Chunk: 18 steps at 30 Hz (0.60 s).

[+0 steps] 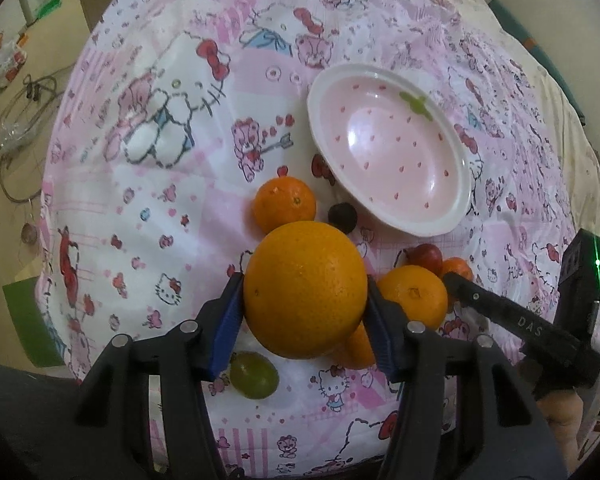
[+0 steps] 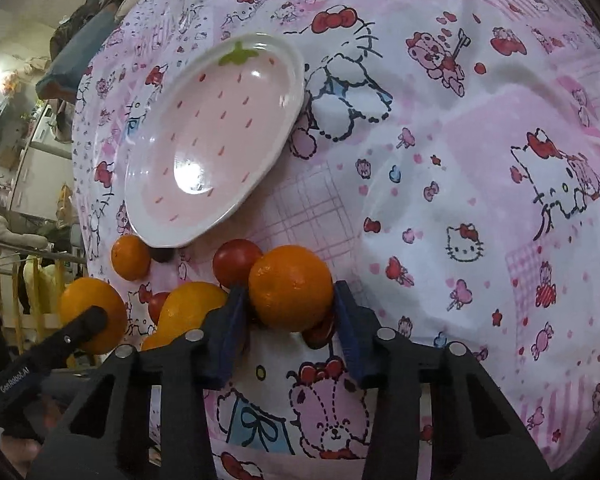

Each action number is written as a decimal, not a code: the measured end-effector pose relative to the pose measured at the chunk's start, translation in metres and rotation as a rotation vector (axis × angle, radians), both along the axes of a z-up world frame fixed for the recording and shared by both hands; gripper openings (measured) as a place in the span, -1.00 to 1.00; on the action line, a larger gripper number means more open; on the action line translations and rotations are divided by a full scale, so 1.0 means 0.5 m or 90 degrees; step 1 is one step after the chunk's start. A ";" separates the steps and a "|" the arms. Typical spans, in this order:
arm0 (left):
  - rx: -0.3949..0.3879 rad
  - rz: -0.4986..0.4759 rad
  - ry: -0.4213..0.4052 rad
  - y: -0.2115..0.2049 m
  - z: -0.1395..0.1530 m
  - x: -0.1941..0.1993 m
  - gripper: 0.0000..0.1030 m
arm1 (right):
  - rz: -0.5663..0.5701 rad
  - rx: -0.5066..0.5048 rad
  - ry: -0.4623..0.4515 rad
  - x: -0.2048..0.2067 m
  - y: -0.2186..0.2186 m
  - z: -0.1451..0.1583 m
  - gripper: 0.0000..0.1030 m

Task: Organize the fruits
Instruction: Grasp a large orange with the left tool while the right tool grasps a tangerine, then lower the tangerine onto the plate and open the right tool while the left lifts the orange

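My left gripper [image 1: 305, 300] is shut on a large orange [image 1: 304, 290], held above the cloth. My right gripper [image 2: 290, 300] is shut on a small tangerine [image 2: 290, 292]. The pink strawberry-shaped plate [image 1: 388, 148] lies empty just beyond the fruits; it also shows in the right wrist view [image 2: 216, 140]. Loose fruits lie around: a tangerine [image 1: 285, 204], a dark grape [image 1: 342, 216], a green grape [image 1: 254, 374], a red tomato [image 2: 236, 262]. The large orange in the left gripper also shows at the left of the right wrist view [image 2: 92, 316].
The Hello Kitty tablecloth [image 2: 460, 200] covers the whole table. The table edge drops off at the left in the left wrist view, with cables and a green mat [image 1: 32, 324] on the floor. Furniture and clutter [image 2: 28, 160] stand beyond the edge in the right wrist view.
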<state>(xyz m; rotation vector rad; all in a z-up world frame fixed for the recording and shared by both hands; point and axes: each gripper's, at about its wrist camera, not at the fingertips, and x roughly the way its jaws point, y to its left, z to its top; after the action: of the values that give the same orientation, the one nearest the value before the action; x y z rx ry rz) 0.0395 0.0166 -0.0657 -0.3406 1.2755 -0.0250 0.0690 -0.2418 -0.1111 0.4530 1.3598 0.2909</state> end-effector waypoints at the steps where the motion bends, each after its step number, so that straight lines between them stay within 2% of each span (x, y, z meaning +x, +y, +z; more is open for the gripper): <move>1: 0.005 0.001 -0.007 0.001 0.005 -0.001 0.00 | 0.000 0.000 -0.003 -0.001 -0.002 0.005 -0.17; 8: 0.015 -0.023 -0.049 0.006 0.069 0.011 0.00 | -0.032 0.040 -0.063 -0.004 -0.035 0.119 -0.17; 11: 0.018 -0.029 -0.065 0.011 0.098 0.035 0.00 | -0.014 0.043 -0.101 0.022 -0.032 0.174 -0.17; 14: 0.026 -0.040 -0.076 0.012 0.119 0.066 0.00 | 0.002 0.033 -0.121 0.069 -0.023 0.200 -0.17; 18: 0.055 -0.048 -0.092 0.016 0.136 0.108 0.00 | 0.022 0.020 -0.115 0.149 -0.006 0.193 -0.17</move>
<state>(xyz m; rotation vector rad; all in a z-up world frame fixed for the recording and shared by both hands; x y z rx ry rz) 0.0937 0.0247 0.0023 -0.2119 1.1423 -0.0576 0.1433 -0.2447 -0.0144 0.4194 1.1891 0.3742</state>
